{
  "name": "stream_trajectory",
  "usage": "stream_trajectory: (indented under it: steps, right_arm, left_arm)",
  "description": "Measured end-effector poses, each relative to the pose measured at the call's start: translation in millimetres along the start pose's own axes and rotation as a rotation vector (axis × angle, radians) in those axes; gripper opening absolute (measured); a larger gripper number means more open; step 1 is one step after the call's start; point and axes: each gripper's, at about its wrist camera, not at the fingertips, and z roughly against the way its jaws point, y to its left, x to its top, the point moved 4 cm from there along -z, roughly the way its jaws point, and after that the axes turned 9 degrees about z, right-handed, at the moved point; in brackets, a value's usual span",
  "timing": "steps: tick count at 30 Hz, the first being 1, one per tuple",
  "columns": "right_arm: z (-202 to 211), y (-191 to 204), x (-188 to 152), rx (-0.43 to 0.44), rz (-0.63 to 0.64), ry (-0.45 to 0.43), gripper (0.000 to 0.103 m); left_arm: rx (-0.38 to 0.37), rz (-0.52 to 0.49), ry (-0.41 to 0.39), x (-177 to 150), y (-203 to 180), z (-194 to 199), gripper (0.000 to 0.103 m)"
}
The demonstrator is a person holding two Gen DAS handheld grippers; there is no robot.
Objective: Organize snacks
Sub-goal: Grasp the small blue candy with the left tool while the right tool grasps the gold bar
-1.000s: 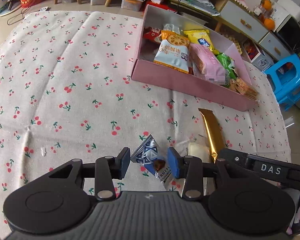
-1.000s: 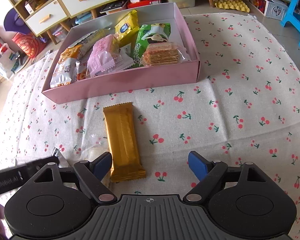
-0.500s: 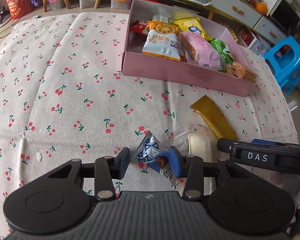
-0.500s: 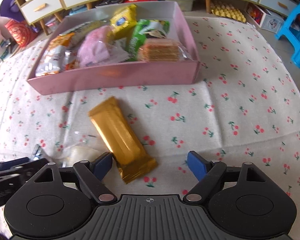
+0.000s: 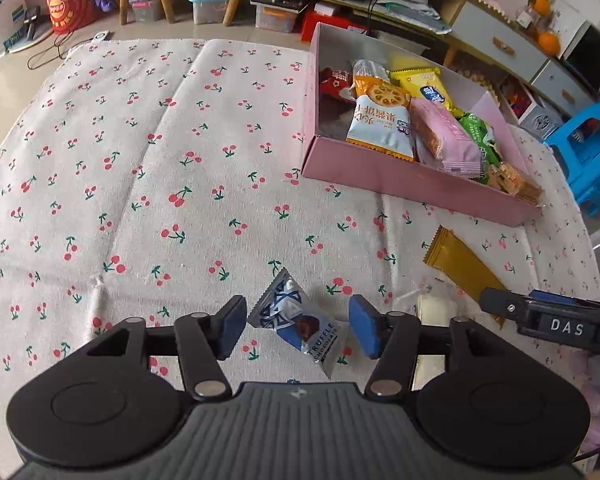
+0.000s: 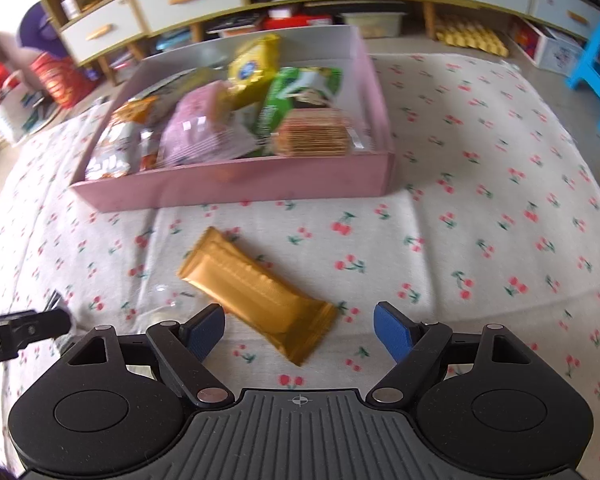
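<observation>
On a cherry-print cloth [image 5: 148,184], my left gripper [image 5: 298,330] hangs with its jaws parted around a small blue-and-silver chocolate [image 5: 300,320], neither pad quite pressing the wrapper as far as I can judge. My right gripper [image 6: 300,330] is spread wide over the near end of a gold bar [image 6: 256,292], which lies slantwise on the cloth, its far end pointing toward the pink box [image 6: 236,188]. Neither tool carries anything.

The box sits well beyond both, already packed with snacks: a yellow packet [image 6: 254,70], a pink packet [image 6: 204,128], a green packet [image 6: 296,96] and a sleeve of crackers [image 6: 314,136] pressed against its near wall. A pale, clear-wrapped sweet [image 5: 434,308] lies between the chocolate and the gold bar.

The step at hand, as I read it, is the pickup. For the chocolate, I would close on the plump middle, not the crimped tail (foil ends slip and tear). For the bar, the jaws should square up across its narrow width before closing, since it lies at an angle to them now. The right-hand view is blurred, so fine alignment there is hard to judge. The box's emptier corner, left of the orange-and-white biscuit packet [image 5: 382,126], looks the likeliest spot to drop them.
</observation>
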Motion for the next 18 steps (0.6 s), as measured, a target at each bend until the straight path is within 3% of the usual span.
stream_trajectory:
  steps: [7, 15, 18]
  right_arm:
    - [-11, 19, -3, -0.061, 0.188, -0.015, 0.081]
    - [-8, 27, -2, -0.031, 0.239, -0.04, 0.044]
    - [-8, 31, -2, -0.018, 0.245, -0.026, 0.04]
  left_arm:
    - [0.017, 0.083, 0.02, -8, -2, -13, 0.055]
    - [0.078, -0.041, -0.027, -7, -10, -15, 0.038]
    - [0.076, -0.053, -0.031, -6, -10, -14, 0.032]
